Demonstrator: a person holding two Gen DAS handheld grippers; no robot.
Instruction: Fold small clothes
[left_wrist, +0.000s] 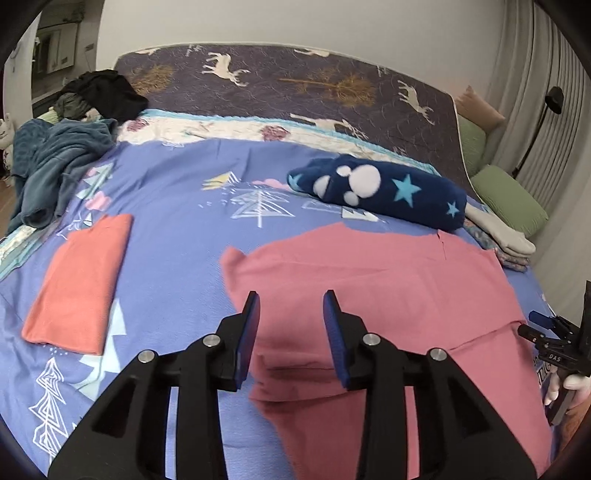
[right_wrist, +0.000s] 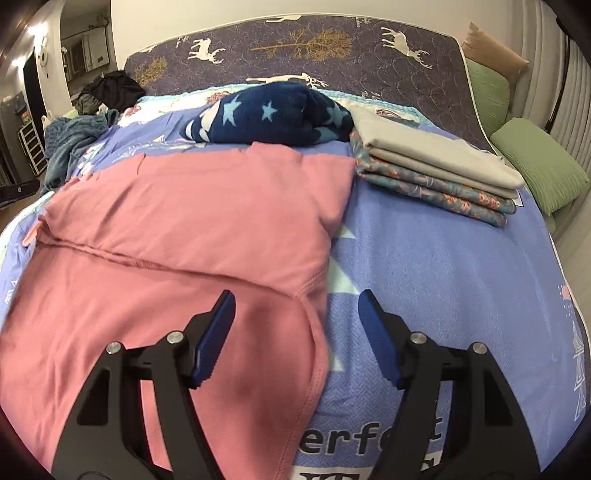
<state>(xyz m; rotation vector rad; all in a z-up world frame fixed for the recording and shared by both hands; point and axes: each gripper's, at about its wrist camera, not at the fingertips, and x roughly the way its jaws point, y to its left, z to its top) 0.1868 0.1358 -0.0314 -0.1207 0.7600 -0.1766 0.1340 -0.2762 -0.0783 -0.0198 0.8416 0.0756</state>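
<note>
A pink garment (left_wrist: 388, 295) lies spread on the blue bedspread (left_wrist: 177, 229), partly folded with a hem running across it; it also shows in the right wrist view (right_wrist: 177, 229). My left gripper (left_wrist: 291, 302) is open and empty, hovering over the garment's left part. My right gripper (right_wrist: 297, 299) is open and empty, above the garment's right edge near a sleeve seam. The right gripper also shows at the far right of the left wrist view (left_wrist: 546, 325). A folded orange garment (left_wrist: 81, 280) lies to the left.
A rolled navy star blanket (left_wrist: 376, 188) lies behind the pink garment. A stack of folded grey and floral cloths (right_wrist: 436, 170) sits at the right. A teal blanket heap (left_wrist: 55, 166) and dark clothes (left_wrist: 103, 92) lie at the far left. Green pillows (right_wrist: 539, 162) lie beyond the bed's right edge.
</note>
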